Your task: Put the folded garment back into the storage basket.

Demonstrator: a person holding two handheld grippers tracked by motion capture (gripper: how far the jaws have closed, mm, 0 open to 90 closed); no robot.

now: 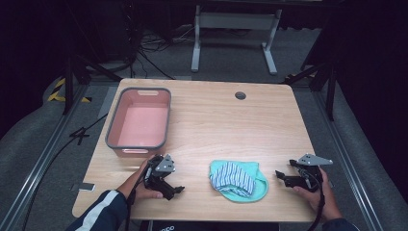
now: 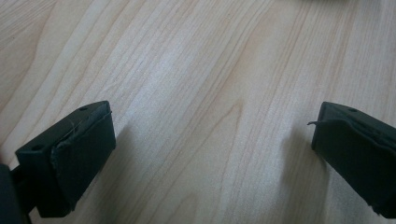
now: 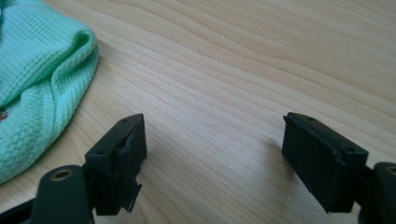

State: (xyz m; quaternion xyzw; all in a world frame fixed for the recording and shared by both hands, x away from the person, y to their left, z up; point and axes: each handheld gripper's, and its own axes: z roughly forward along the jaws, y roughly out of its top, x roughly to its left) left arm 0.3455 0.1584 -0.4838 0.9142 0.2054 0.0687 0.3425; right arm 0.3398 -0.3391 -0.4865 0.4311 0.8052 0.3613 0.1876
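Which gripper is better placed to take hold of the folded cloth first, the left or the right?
Probably the right gripper. Its open jaws point toward the folded cloth, and the right gripper view has the cloth's green edge close beside them. The left gripper is also open, but over bare table.

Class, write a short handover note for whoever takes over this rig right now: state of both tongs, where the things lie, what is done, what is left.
Left tongs: open, nothing held, low over bare table.
Right tongs: open, nothing held, just right of the cloths.
Things: mint-green cloth with a striped cloth on it, bunched at the front edge between both tongs; pink tub at rear left, nothing in it.
Done: nothing gripped yet.
Left: probably grasp the cloths; perhaps move them to the tub.
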